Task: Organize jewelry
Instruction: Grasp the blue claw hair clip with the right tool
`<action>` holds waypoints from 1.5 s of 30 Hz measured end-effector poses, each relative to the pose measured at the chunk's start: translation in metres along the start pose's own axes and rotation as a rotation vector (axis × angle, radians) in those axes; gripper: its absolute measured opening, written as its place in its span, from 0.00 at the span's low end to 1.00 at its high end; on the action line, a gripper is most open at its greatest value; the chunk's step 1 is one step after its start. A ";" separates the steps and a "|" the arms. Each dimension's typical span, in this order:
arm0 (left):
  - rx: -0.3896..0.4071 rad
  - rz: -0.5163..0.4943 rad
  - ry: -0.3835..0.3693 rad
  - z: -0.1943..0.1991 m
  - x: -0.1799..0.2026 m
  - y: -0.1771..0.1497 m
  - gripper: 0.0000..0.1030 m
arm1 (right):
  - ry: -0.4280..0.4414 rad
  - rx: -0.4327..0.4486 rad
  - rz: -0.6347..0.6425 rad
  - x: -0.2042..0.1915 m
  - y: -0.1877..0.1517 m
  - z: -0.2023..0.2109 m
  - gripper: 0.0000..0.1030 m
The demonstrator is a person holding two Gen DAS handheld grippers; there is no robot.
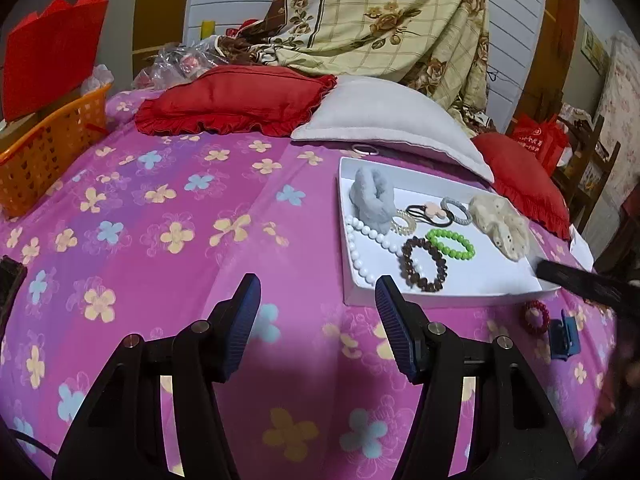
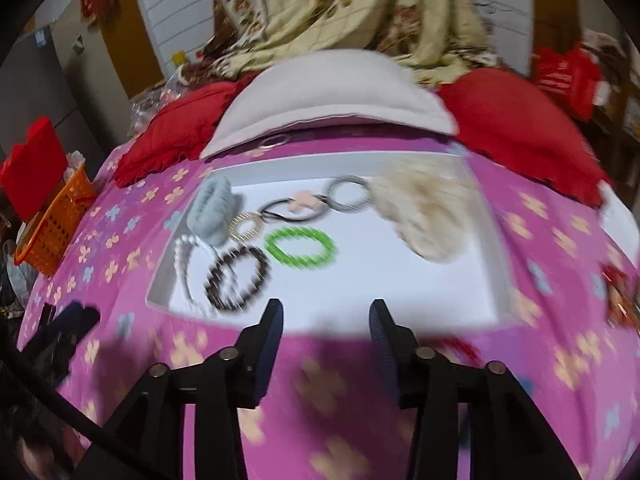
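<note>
A white tray [image 1: 460, 292] lies on the pink flowered bedspread and also shows in the right wrist view [image 2: 440, 296]. In it lie a white bead necklace [image 1: 362, 248], a brown bead bracelet [image 1: 423, 264], a green bead bracelet [image 1: 451, 244], hair ties [image 1: 424, 213], a grey fluffy clip [image 1: 373, 199] and a cream fluffy clip [image 1: 502, 226]. A red coil hair tie [image 1: 535, 317] and a blue clip [image 1: 564, 334] lie on the bedspread in front of the tray. My left gripper [image 1: 318, 300] is open and empty at the tray's near left corner. My right gripper [image 2: 326, 316] is open and empty over the tray's near edge.
An orange basket [image 1: 48, 152] stands at the bed's left edge. Red cushions [image 1: 236, 100] and a grey pillow [image 1: 384, 120] lie behind the tray, with a ring [image 1: 365, 149] under the pillow's edge. A flowered quilt [image 1: 380, 20] is heaped at the back.
</note>
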State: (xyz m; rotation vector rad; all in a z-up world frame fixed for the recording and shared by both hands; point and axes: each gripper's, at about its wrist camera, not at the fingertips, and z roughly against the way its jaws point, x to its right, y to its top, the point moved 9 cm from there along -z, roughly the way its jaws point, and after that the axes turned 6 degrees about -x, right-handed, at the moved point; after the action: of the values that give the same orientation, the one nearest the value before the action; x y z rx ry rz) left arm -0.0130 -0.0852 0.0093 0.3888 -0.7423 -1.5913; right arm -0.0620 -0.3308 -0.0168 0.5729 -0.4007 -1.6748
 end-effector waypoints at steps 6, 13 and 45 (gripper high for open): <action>0.029 -0.001 0.055 -0.002 0.006 -0.019 0.58 | -0.046 0.021 -0.081 0.065 -0.047 0.037 0.42; 0.039 -0.031 0.158 0.025 0.010 -0.063 0.58 | -0.039 0.067 -0.165 0.128 -0.070 0.054 0.43; -0.137 -0.102 0.116 0.035 0.082 -0.091 0.58 | 0.250 0.102 -0.395 0.207 -0.037 0.002 0.43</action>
State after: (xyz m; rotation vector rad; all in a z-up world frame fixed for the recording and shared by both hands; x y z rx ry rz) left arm -0.1179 -0.1545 -0.0113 0.4204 -0.5280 -1.6898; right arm -0.1179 -0.5273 -0.0663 0.9744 -0.1982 -1.9331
